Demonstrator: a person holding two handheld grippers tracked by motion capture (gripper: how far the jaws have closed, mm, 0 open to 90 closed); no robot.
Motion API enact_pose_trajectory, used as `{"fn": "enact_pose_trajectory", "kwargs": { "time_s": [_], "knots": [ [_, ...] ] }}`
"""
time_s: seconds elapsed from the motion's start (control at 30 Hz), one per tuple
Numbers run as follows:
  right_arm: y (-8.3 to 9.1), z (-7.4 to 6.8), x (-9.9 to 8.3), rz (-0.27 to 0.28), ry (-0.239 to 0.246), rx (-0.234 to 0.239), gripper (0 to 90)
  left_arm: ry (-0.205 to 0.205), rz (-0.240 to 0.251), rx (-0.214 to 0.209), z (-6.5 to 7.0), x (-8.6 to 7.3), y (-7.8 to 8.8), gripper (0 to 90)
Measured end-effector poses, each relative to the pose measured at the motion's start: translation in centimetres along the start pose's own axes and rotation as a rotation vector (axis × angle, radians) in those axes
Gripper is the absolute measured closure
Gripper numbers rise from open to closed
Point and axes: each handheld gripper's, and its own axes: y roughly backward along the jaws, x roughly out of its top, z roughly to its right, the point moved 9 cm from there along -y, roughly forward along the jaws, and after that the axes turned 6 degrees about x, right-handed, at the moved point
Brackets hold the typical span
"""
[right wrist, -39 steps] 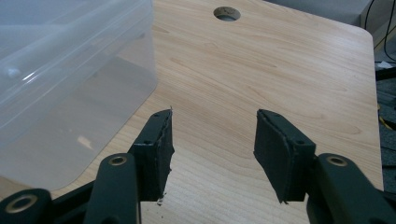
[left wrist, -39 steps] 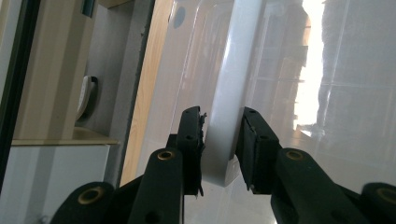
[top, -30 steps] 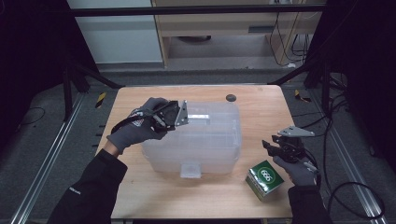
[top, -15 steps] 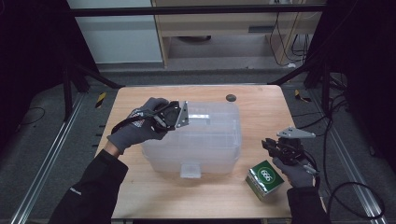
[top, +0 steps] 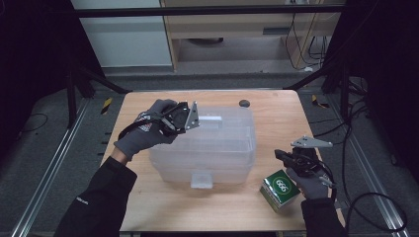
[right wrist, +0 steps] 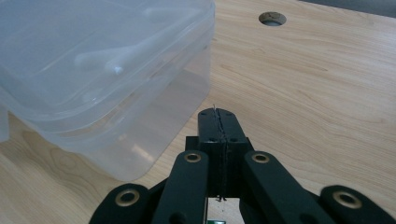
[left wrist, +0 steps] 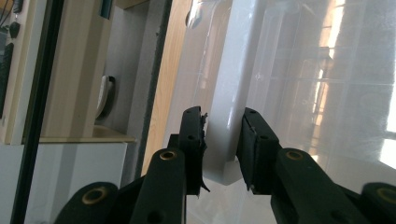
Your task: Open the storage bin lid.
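The clear storage box [top: 205, 145] sits mid-surface [top: 276, 106]; the left hand-held gripper [top: 190, 118] pinches its lid handle [left wrist: 224, 135] at the box's far-left edge, probably to steady or lift it. Right of the box, the right hand-held gripper [right wrist: 218, 122] just closed empty, sitting slightly nearer the green carton [top: 279, 189] than before

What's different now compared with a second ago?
The right tool has just been closing its jaws and now they meet with nothing between them, beside the clear plastic box. The left tool stays clamped on the box's white handle. The box, the green carton and both hands kept their places.
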Motion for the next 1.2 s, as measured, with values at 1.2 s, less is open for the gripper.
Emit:
{"fn": "enact_pose_trajectory", "kwargs": {
  "time_s": [1.2],
  "knots": [
    [-1.1,-4.2,1.1,0.064,0.018,0.174,90.0,0.136,0.005,0.076,-3.9,0.3,-1.5,68.3]
  ]
}}
